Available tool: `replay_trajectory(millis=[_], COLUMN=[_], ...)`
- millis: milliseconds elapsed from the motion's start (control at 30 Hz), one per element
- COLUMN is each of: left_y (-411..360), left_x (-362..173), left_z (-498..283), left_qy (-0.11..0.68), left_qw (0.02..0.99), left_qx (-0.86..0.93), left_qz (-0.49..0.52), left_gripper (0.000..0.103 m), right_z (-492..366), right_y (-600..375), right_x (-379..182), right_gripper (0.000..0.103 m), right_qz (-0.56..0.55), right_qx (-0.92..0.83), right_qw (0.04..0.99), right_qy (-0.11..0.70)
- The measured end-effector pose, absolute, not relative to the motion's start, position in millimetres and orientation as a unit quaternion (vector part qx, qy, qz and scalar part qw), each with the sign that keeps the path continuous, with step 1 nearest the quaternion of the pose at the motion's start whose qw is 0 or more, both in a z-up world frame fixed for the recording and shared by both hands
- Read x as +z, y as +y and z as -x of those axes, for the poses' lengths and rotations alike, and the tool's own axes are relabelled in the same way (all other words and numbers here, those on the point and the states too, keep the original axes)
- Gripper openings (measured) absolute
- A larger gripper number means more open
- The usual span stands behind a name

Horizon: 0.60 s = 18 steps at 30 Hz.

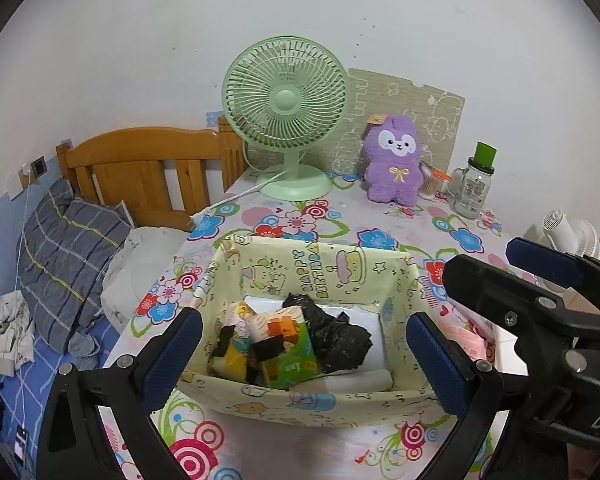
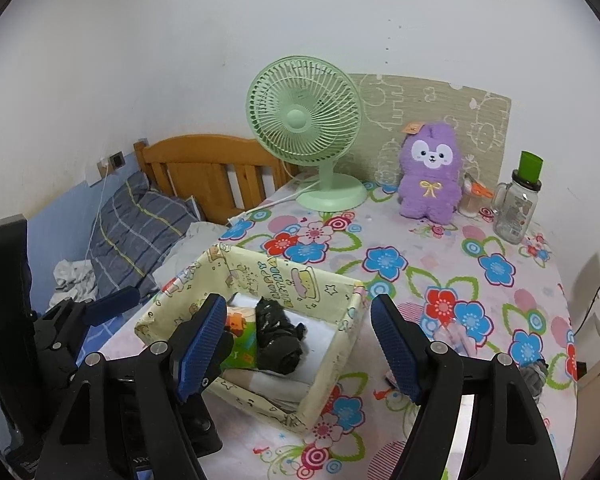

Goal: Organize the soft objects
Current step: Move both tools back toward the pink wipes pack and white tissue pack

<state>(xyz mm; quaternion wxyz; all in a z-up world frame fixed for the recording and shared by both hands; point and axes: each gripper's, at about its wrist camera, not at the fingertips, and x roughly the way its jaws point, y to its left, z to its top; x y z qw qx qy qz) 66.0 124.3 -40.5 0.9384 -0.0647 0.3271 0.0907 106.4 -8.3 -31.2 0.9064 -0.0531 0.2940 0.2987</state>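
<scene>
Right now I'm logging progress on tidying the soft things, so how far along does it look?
Partly done: the yellow box already holds a black bundle and colourful packs. Nothing is in hand; the left gripper and right gripper both stand open and empty. Possibly left: the purple plush by the fan, and a grey bundle at the table's edge.

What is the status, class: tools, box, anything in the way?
Left tool open, empty; right tool open, empty. Box on table holds black bag and packets. Purple plush stands by fan; path clear.
</scene>
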Motion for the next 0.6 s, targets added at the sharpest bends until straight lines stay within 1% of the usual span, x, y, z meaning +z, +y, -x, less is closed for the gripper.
replay_trajectory(millis=[600], left_y=[87.1], left_x=[-38.3], left_z=[-74.1], left_qy=[0.330], left_qw=[0.940], left_qx=[0.073], left_qz=[0.044], left_gripper=[0.103], right_z=[-111.8], right_y=[-56.4], right_x=[-32.0], right_gripper=[0.079], right_qz=[0.022], right_qx=[0.271], right_qw=[0.916], right_qy=[0.296])
